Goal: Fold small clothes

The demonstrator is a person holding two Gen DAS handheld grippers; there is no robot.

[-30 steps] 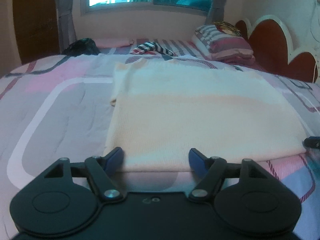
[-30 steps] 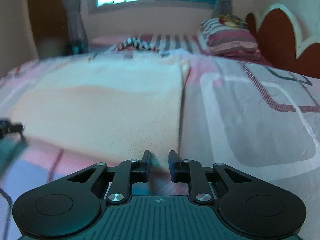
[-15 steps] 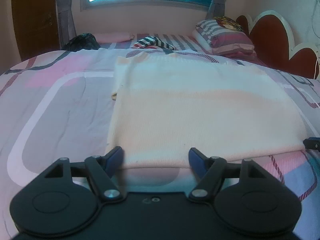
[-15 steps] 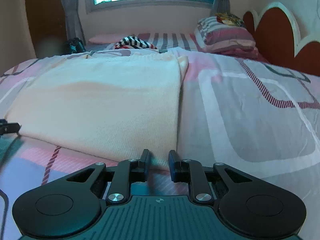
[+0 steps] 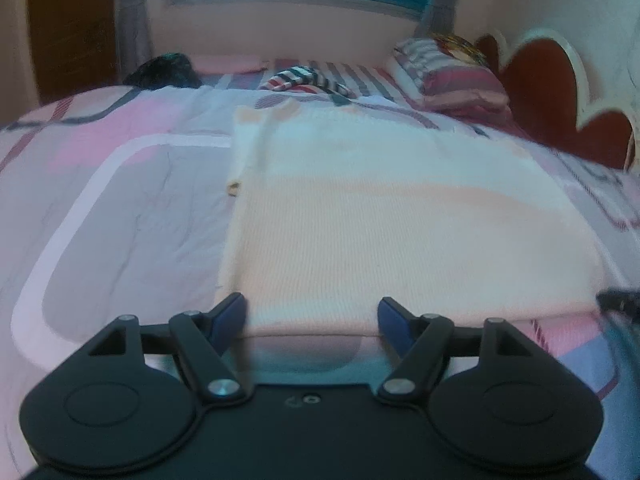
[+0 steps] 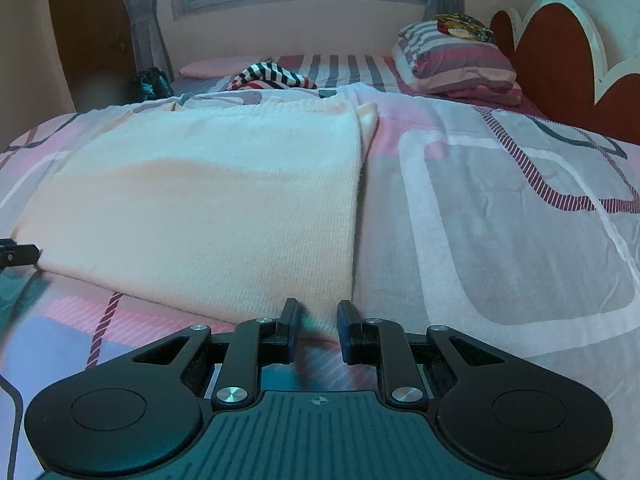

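While the cream knitted top (image 5: 384,216) lies flat on the patterned bedspread (image 5: 120,216), filling the middle of the left view from 12 o'clock down to its near hem, both tools sit right at that hem. The left gripper (image 5: 312,312) has its jaws spread wide, with the hem's left end between them and nothing pinched. The right gripper (image 6: 318,314) shows a narrow gap between its jaws, parked at the top's near right corner at 6 o'clock; nothing is gripped there that I can see. This knit looks soft, light and floppy, already doubled over, so it will sag and slide. Best bet: pinch both near corners through all layers. A striped garment (image 6: 272,76) and pillow (image 6: 456,64) wait at 12 o'clock.
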